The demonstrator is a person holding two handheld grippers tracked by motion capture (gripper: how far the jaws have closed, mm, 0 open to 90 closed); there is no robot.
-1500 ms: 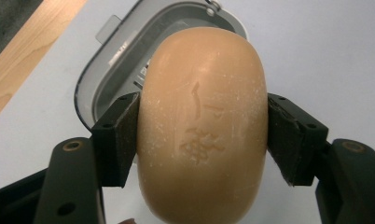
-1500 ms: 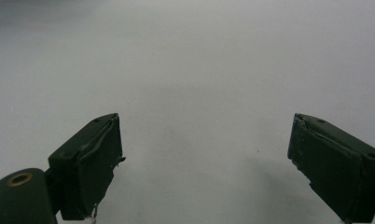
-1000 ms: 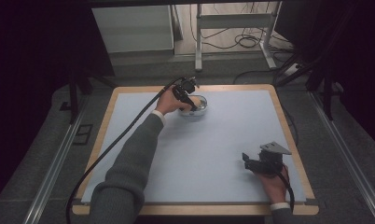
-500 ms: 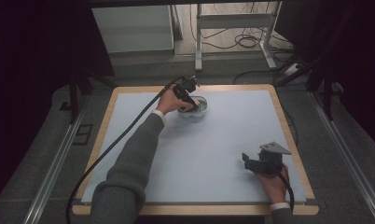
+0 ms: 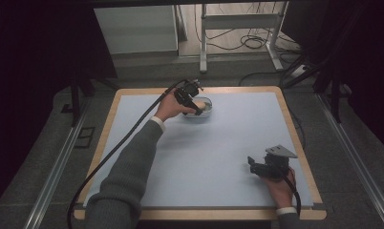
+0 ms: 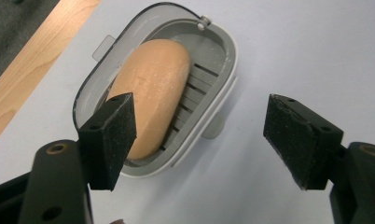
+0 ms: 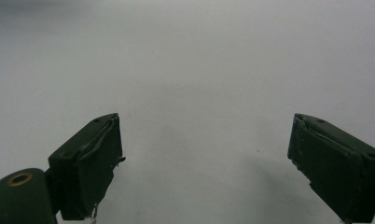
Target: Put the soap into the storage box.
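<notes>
An orange bar of soap (image 6: 153, 88) lies in a grey oval soap dish (image 6: 223, 93) with a slotted floor. The dish (image 5: 207, 112) stands on the blue mat near the far edge of the table. My left gripper (image 6: 199, 126) hovers open just above it. Its left pad (image 6: 113, 135) is in front of the soap's near end and its right pad is out over the mat beside the dish. In the high view the left gripper (image 5: 195, 105) covers part of the dish. My right gripper (image 5: 252, 164) rests open near the front right corner, nothing between its jaws (image 7: 204, 140).
The blue mat (image 5: 204, 157) covers a table with a wooden rim (image 5: 300, 143). A black cable (image 5: 118, 148) trails from the left gripper along the sleeve to the front left. Metal frame legs (image 5: 203, 43) and floor cables lie beyond the far edge.
The left hand has barely shifted over the dish. The right gripper has stayed where it was.
</notes>
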